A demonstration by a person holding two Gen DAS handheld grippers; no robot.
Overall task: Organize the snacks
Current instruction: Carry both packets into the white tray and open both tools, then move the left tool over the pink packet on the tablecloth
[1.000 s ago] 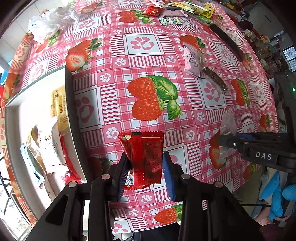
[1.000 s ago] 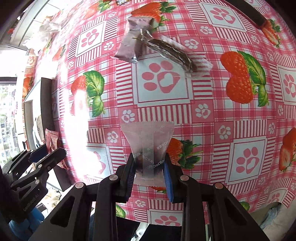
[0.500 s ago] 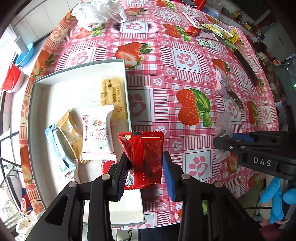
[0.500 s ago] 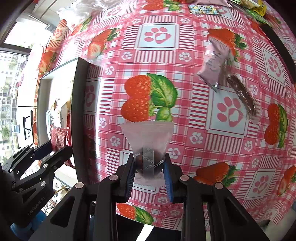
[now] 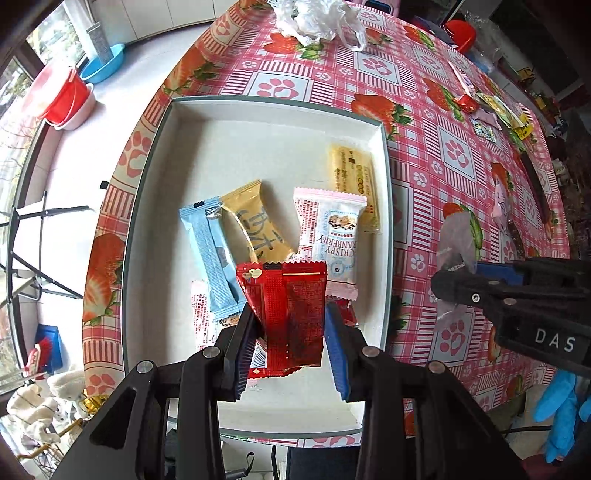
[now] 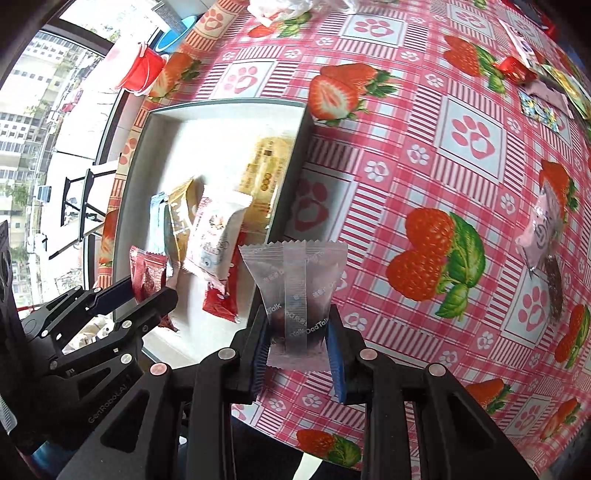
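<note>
My left gripper (image 5: 290, 332) is shut on a red snack packet (image 5: 286, 314) and holds it above the near part of the white tray (image 5: 258, 118). The tray holds several packets: a blue one (image 5: 210, 254), a gold one (image 5: 258, 229), a white cranberry one (image 5: 332, 236) and a yellow one (image 5: 354, 181). My right gripper (image 6: 297, 332) is shut on a clear-wrapped dark snack (image 6: 295, 295), held above the tablecloth just right of the tray's wall (image 6: 291, 173). The left gripper with the red packet (image 6: 147, 277) shows at the left of the right wrist view.
A pink packet (image 6: 539, 232) and a dark bar (image 6: 554, 280) lie on the strawberry tablecloth to the right. More snacks (image 5: 491, 110) lie at the far right edge. A crumpled white bag (image 5: 317, 18) sits at the far end. Red and blue basins (image 5: 66, 96) stand off the table's left.
Both grippers have moved left with their packets. The left one went from above the tablecloth to above the tray. The right one now hangs beside the tray's right wall.
</note>
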